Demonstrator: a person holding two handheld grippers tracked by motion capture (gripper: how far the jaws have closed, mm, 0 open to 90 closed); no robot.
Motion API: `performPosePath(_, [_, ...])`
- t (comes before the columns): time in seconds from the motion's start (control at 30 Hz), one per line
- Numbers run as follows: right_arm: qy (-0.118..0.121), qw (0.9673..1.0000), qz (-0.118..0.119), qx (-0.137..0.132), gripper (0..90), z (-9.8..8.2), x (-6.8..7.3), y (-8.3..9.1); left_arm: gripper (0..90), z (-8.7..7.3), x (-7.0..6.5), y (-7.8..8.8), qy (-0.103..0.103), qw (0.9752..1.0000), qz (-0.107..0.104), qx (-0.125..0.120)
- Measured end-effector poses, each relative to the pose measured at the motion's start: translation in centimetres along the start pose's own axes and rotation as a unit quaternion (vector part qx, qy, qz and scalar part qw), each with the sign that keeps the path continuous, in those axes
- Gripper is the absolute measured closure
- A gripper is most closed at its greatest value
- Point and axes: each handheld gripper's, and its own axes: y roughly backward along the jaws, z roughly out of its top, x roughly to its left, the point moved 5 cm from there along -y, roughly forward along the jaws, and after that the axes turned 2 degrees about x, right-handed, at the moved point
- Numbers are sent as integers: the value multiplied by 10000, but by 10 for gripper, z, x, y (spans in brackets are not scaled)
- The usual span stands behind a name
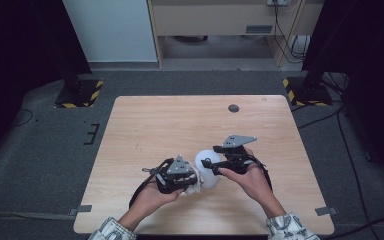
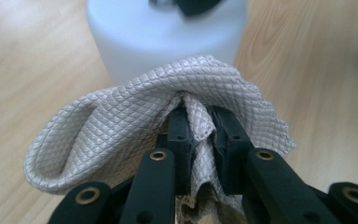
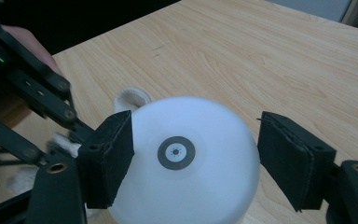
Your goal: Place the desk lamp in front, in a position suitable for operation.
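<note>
Between left tongs [image 2: 198, 126], pinched cloth [image 2: 135, 116].

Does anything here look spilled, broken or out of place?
Nothing stands out. The left hand-held gripper pinches a bunched quilted cloth against a white round object, which stands between the right hand-held gripper's jaws. No spill or damage on the wooden table.

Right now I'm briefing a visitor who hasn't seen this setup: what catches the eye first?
A white rounded container near the table's front edge sits between the right gripper's wide jaws. Beside it, the left gripper pinches a quilted grey cloth against the container's side.
</note>
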Motion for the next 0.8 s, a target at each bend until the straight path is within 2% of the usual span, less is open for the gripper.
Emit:
performPosePath(0.07, [9,10000,2,-11,276,0,0,0,785,6,-4,7,31,9997,-51,-229])
performPosePath(0.17, [10,10000,6,-10,276,0,0,0,789,7,-7,5,-9,9997,-70,-236])
performPosePath(0.3, [15,10000,2,-9,276,0,0,0,790,0,-13,-11,-80,9998,-144,86])
performPosePath(0.4, [21,10000,-3,-7,277,0,0,0,791,-10,-16,-25,-274,9982,-125,515])
performPosePath(0.43, [22,10000,-2,-4,276,0,0,0,796,-10,-16,-26,-308,9979,-130,548])
performPosePath(0.47, [24,10000,-2,-3,277,0,0,0,798,-9,-16,-26,-325,9980,-134,525])
performPosePath(0.53, [39,10000,5,-3,276,0,0,1,804,-3,-18,-21,-241,9990,-187,322])
performPosePath(0.6, [32,10000,8,0,276,0,0,1,804,5,-22,-13,-230,9994,-243,19])
performPosePath(0.63, [36,10000,11,-10,276,0,0,0,804,8,-24,-11,-148,9994,-285,-131])
performPosePath(0.67, [27,10000,14,-3,276,0,0,1,805,10,-25,-10,-147,9992,-303,-196])
performPosePath(0.77, [25,10000,16,1,276,0,0,1,806,10,-29,-15,-187,9992,-298,-171])
performPosePath(0.8, [39,10000,11,-1,276,0,0,1,806,9,-30,-20,-232,9992,-328,-77])
